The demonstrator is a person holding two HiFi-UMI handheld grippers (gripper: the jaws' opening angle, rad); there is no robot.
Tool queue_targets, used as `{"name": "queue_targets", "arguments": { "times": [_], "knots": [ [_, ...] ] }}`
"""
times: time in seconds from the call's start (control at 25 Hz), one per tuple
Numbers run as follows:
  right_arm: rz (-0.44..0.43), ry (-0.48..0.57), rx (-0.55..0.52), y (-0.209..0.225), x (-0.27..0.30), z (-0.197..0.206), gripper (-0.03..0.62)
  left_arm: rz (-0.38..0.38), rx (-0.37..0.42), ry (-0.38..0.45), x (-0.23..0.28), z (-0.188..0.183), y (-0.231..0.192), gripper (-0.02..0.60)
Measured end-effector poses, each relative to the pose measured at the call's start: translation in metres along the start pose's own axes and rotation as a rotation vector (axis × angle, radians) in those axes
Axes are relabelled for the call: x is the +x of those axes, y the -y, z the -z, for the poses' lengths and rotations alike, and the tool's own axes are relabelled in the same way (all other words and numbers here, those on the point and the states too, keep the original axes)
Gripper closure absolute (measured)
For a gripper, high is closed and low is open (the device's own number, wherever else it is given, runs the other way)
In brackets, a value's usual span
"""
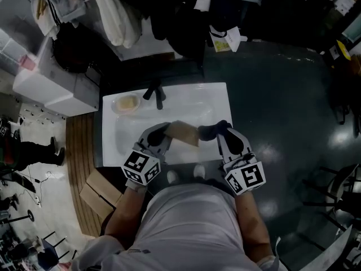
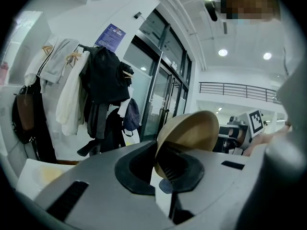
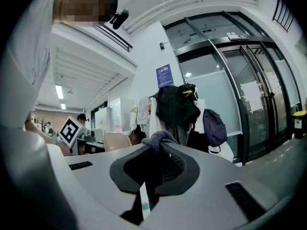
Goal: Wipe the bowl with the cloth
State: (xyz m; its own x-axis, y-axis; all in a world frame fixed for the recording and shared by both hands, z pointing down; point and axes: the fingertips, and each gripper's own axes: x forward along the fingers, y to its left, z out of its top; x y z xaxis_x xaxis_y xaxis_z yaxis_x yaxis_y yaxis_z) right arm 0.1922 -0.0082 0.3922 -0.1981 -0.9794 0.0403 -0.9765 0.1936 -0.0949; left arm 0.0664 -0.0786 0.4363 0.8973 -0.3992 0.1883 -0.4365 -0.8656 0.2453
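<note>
Presently, the tan bowl (image 2: 192, 133) is clamped in the left gripper (image 1: 160, 134) and the grey cloth (image 3: 158, 139) in the right gripper (image 1: 221, 130); wiping is judged not yet done.

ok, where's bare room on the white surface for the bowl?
Back right of the white surface, right of the black fixture, is bare. So is the left strip in front of the yellow dish. Front centre is crowded: left gripper with bowl, right gripper with cloth.

Bowl (image 1: 184, 133) in left gripper (image 1: 161, 133), beside cloth (image 1: 206, 132) in right gripper (image 1: 221, 130), above table (image 1: 214, 101).
</note>
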Motion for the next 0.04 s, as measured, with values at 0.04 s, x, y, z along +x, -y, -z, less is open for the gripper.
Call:
{"name": "queue_targets", "arguments": {
  "times": [0.04],
  "knots": [
    [-0.001, 0.0, -0.001, -0.0006, -0.0003, -0.0001, 0.56, -0.002, 0.001, -0.001, -0.0006, 0.0003, 0.0001, 0.563]
  ]
}}
